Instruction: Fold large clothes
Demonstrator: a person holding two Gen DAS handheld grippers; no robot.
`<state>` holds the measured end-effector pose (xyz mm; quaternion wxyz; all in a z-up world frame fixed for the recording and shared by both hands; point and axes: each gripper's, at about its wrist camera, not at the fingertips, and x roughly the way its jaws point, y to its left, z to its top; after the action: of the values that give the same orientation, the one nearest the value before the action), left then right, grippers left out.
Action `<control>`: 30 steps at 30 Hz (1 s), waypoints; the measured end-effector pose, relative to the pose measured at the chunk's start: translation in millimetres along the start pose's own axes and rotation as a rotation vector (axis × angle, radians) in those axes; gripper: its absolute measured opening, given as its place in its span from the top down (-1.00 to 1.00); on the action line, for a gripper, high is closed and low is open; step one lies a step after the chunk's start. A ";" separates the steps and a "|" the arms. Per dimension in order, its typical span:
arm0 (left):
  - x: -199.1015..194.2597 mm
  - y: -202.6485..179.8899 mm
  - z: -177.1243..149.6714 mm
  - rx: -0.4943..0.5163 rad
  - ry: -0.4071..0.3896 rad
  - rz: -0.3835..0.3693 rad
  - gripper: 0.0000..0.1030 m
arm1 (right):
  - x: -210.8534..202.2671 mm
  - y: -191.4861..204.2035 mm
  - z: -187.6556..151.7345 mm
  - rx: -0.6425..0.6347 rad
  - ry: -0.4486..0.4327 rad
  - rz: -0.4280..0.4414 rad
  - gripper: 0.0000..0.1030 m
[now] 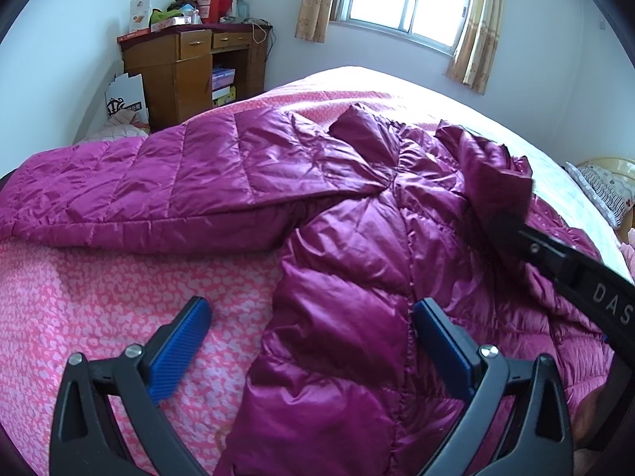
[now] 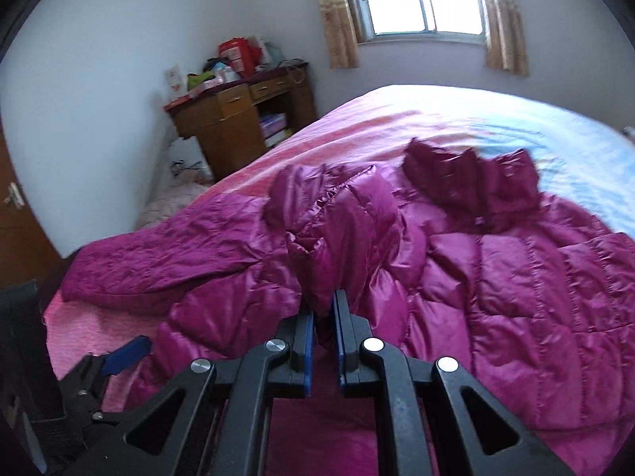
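Right jaws clamped on magenta jacket (image 2: 456, 277) fold

Bare bed (image 1: 99, 297) left of jacket (image 1: 357, 238) gives free passage. Far bed surface clear. Cabinet (image 1: 186, 71) blocks far left corner.

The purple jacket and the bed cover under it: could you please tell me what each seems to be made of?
The purple jacket looks like thin, glossy synthetic shell, probably nylon or polyester, over puffy fill: it shines under the window light and is stitched into quilted panels. The bed cover looks like matte woven cloth, perhaps cotton, with a pink speckled print and no sheen. The exact fibres cannot be told.
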<state>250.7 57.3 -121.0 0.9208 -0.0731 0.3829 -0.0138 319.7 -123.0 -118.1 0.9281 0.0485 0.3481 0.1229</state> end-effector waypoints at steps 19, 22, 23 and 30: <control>-0.8 1.4 -1.3 -0.002 -0.004 -0.002 -1.00 | -69.6 -57.1 21.9 0.163 -0.108 0.051 0.04; 0.5 0.0 -1.0 0.004 -0.002 0.008 -1.00 | -85.2 -116.5 23.2 0.240 -0.121 -0.186 0.23; 0.9 -0.7 -1.1 0.006 -0.001 0.012 -1.00 | -85.1 -141.3 19.8 0.281 -0.116 -0.255 0.23; 4.8 -5.8 -1.1 0.022 0.010 0.040 -1.00 | -40.8 -206.1 -37.2 0.419 -0.006 -0.255 0.22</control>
<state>253.6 51.0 -124.3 0.9197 -0.0550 0.3886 -0.0002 305.6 -332.4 -156.5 0.9068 0.1957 0.3666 -0.0703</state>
